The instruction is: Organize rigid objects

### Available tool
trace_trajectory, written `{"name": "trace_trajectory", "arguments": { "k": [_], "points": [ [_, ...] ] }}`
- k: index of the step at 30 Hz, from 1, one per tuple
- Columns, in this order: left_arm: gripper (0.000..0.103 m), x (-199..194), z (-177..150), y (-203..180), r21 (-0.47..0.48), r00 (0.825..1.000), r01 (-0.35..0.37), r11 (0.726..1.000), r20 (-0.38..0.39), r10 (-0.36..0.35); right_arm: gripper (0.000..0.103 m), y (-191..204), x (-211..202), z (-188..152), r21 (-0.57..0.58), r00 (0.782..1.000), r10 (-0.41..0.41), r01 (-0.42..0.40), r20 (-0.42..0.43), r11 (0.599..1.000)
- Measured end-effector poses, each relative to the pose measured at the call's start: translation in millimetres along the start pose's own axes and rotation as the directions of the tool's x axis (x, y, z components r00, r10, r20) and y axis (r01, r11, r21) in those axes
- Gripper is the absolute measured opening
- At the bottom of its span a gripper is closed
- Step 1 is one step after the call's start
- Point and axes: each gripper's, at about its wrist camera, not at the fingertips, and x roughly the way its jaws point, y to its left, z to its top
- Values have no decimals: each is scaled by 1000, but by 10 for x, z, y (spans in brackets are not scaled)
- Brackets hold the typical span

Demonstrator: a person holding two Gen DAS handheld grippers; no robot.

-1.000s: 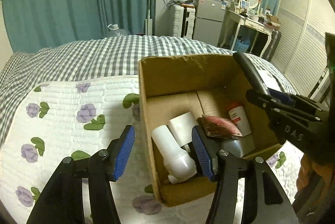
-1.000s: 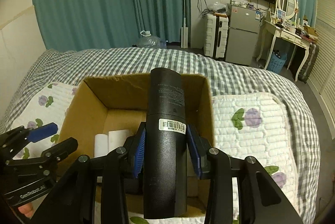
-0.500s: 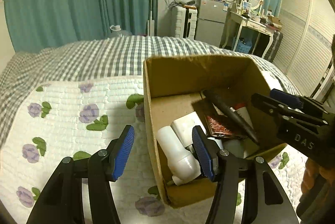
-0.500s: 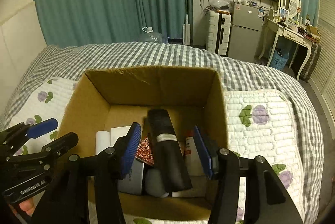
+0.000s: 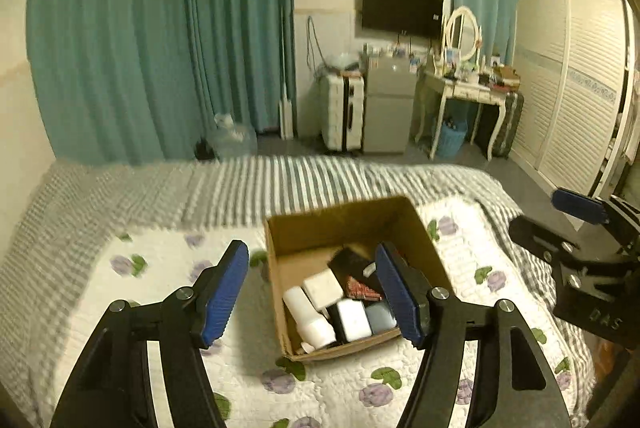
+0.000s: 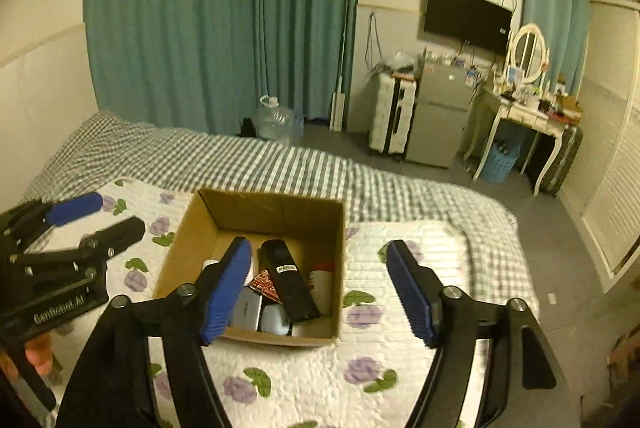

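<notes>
A cardboard box (image 6: pixel 192 248) sits on a floral quilt (image 6: pixel 420 268) on the bed. Inside lie a black bottle (image 6: pixel 290 282) and white containers (image 5: pixel 322 288). Left gripper (image 5: pixel 312 292) and right gripper (image 6: pixel 320 288) hover above, both spread and holding nothing.

Each claw, left claw (image 5: pixel 312 292) and right claw (image 6: pixel 320 294), has black angular arms, ribbed blue pads, silver screws behind them, white lettering on the side, and bare skin (image 6: pixel 38 356) below
</notes>
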Motion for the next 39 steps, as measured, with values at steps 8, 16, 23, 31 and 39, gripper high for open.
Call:
{"name": "trace_trajectory", "arguments": {
  "k": [8,16,23,31,39],
  "points": [
    [72,-613,-76,-3,-11,991,-15,1000,131,16,98,26,-725,-92,15,996,-18,17,82,1000],
    [74,-710,-621,-65,-76,976,-82,994,196,96,103,71,-860,-545,49,987,4,-12,159,999],
    [74,-519,-937,-113,-88,972,-101,991,206,117,103,50,-571,-850,63,981,-21,9,194,998],
    [74,-295,-1141,-52,-90,983,-94,992,153,107,103,81,-279,-1035,36,986,-5,-1,165,999],
    [74,-295,-1195,-51,-88,985,-95,992,139,107,103,85,-221,-1104,32,990,-19,15,140,999]
  ]
}}
